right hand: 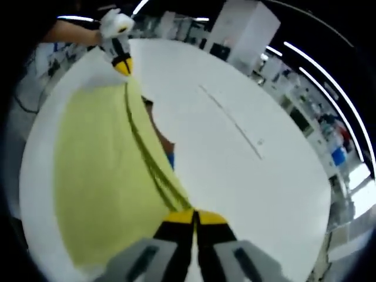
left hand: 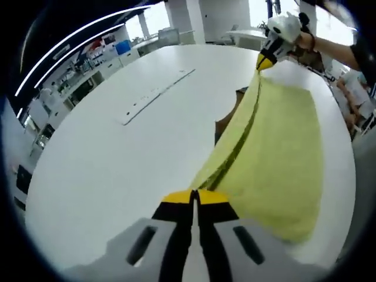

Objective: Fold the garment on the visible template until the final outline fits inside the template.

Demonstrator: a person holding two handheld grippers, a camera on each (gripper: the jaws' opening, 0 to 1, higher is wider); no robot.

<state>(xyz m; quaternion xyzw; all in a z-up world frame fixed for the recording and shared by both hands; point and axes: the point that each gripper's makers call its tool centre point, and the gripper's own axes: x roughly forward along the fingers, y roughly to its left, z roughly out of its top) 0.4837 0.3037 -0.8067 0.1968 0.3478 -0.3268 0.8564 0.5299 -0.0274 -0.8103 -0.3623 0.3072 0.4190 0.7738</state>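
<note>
The garment [left hand: 276, 158] is a pale yellow-green cloth with a darker band along one edge, held up off the white table [left hand: 106, 153] and stretched between the two grippers. In the left gripper view it hangs as a broad sheet from a taut top edge, its lower part draping down toward the table top at the right. In the right gripper view the same garment [right hand: 100, 176] spreads to the left of the taut edge.

The left gripper [left hand: 194, 197] has its yellow-tipped jaws pressed together on one corner of the garment, with no gap between them. The right gripper [right hand: 194, 216] is likewise closed tight on the opposite corner. Each gripper appears in the other's view at the far end of the cloth: the right gripper [left hand: 265, 60] held by a person's hand [left hand: 301, 40], and the left gripper [right hand: 122, 66] in a white-gloved hand [right hand: 113, 24].

Beneath the raised cloth a dark brown shape [left hand: 225, 120] lies on the table, possibly the template, though too much is hidden to be sure; a bit of blue [right hand: 170, 160] shows beside it. A thin seam [left hand: 155, 97] runs across the table. Shelves and desks [left hand: 88, 64] stand beyond.
</note>
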